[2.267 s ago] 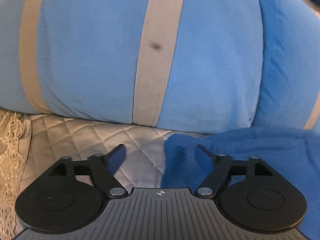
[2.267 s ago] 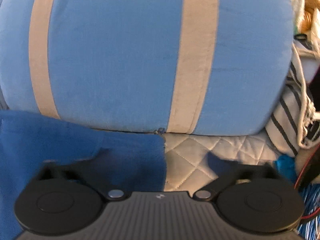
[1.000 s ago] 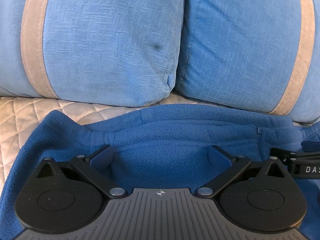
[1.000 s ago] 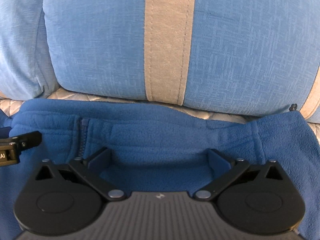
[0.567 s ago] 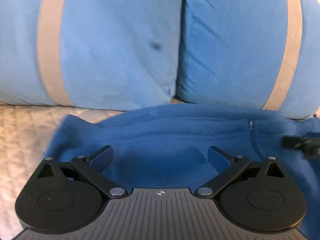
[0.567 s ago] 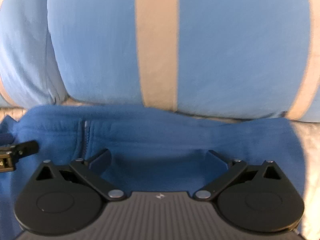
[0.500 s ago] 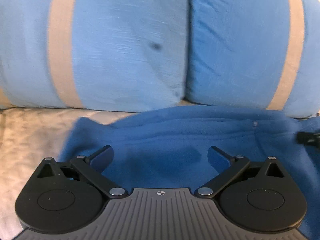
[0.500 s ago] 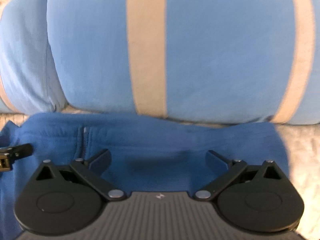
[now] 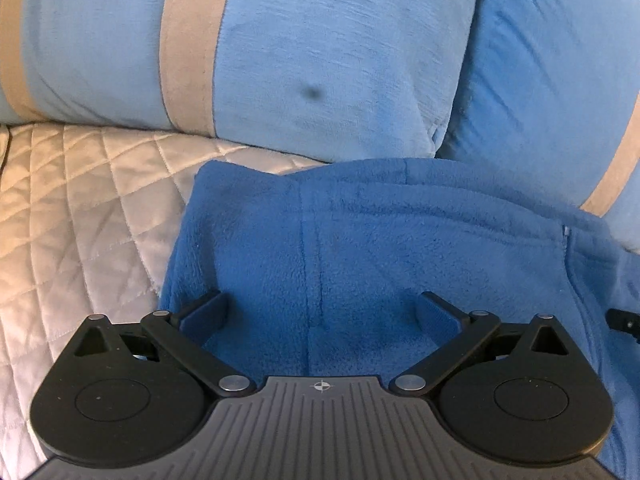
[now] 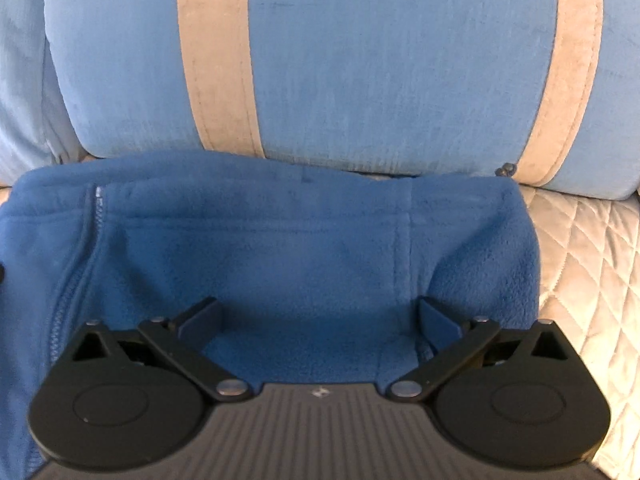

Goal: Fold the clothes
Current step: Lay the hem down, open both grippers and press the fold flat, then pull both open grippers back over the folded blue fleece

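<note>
A dark blue fleece jacket [image 9: 380, 240] with a front zipper [image 10: 76, 280] lies on the quilted cover, its far edge against the cushions. My left gripper [image 9: 322, 312] is open over the jacket's left part, fingers spread wide just above the fleece. My right gripper [image 10: 320, 318] is open over the jacket's right part, near its right edge. Neither holds cloth. A tip of the right gripper [image 9: 624, 320] shows at the right edge of the left wrist view.
Light blue cushions with beige stripes [image 9: 320, 60] [image 10: 360, 60] stand behind the jacket. A cream quilted cover [image 9: 80, 220] [image 10: 588, 260] lies bare to the left and right of the jacket.
Both grippers have spread apart: the left moved left toward the jacket's left edge, the right moved right toward its right edge. Both stayed open.
</note>
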`<state>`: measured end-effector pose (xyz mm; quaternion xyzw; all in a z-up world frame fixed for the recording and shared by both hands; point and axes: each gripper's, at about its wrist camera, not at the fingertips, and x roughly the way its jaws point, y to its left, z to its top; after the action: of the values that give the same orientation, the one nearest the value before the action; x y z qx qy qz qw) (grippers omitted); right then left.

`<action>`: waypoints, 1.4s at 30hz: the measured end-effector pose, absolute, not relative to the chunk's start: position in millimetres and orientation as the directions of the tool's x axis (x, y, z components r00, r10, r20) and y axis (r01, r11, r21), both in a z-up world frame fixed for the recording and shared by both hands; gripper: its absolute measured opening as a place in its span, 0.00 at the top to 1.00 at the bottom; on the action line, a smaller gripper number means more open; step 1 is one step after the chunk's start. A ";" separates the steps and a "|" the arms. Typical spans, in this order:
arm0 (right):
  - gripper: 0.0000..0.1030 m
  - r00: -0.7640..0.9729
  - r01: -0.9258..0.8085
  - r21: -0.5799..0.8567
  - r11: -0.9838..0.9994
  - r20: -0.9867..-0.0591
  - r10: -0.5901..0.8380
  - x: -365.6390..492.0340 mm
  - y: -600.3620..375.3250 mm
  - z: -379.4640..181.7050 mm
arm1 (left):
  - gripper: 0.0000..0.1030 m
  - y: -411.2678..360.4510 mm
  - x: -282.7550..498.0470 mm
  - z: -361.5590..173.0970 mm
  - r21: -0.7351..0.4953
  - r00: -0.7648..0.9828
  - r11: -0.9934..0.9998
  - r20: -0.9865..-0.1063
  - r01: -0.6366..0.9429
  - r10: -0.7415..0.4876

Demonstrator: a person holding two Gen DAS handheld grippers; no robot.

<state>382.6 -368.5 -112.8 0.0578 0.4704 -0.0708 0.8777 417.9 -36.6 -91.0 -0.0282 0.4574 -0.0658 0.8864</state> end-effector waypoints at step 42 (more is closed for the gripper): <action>0.00 0.526 0.117 0.100 0.988 -0.850 0.023 228.0 -385.9 -5.5 | 0.01 13.3 266.4 21.1 -0.155 0.472 0.932 -0.827 0.328 -0.304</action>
<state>228.0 -385.9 -5.5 0.0723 0.4861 -0.0270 0.8705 266.4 13.3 21.1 0.0129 0.4795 -0.1842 0.8579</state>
